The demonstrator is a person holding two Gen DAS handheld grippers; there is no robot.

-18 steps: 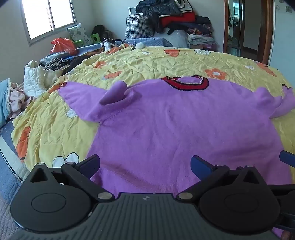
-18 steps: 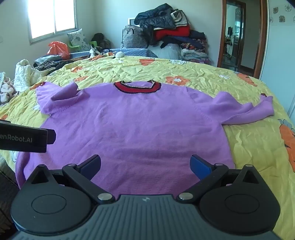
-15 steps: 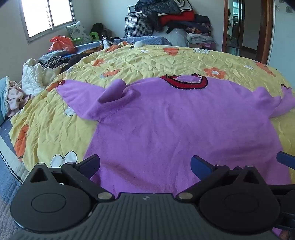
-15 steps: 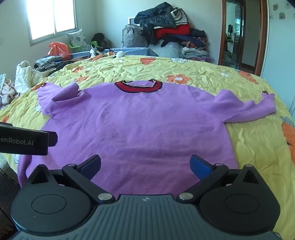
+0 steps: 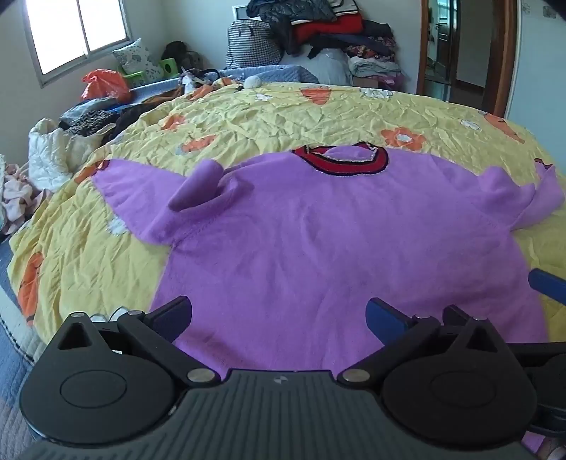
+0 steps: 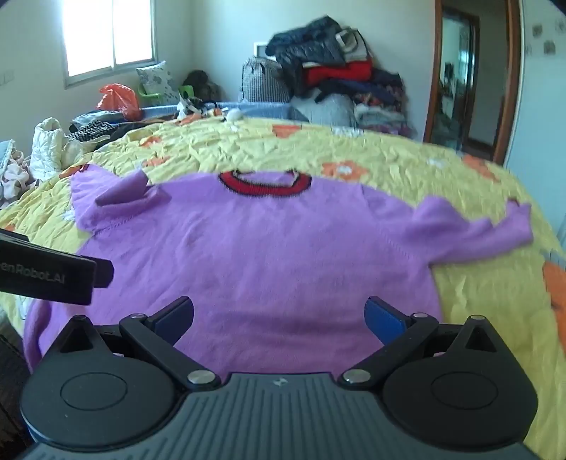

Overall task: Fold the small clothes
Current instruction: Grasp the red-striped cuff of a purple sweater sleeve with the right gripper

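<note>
i'm looking down over the purple sweater [image 5: 318, 240], spread front-up on the yellow floral bedspread [image 5: 269, 116], red collar [image 5: 341, 161] at the far end and the hem nearest me. that layout suits a fold: body flat, sleeves out to either side where i can get at them. the left sleeve [image 5: 198, 187] is bunched and curls up off the bed, so it probably wants flattening or tucking in first. the right sleeve [image 6: 470, 230] trails out toward the bed edge; the right wrist view is smeared, so i can't say for sure whether its cuff lies flat.

left gripper [image 5: 279, 316] hangs over the hem, jaws spread wide, nothing between them, not touching cloth that i can see. right gripper [image 6: 279, 316] is the same: jaws wide, empty, above the lower body of the sweater. they sit side by side and tilted down, which reads to me as lining up on the near hem or the two sides before any pinch. no fold is made yet.

clothes pile [image 5: 318, 32] against the far wall, well clear.
</note>
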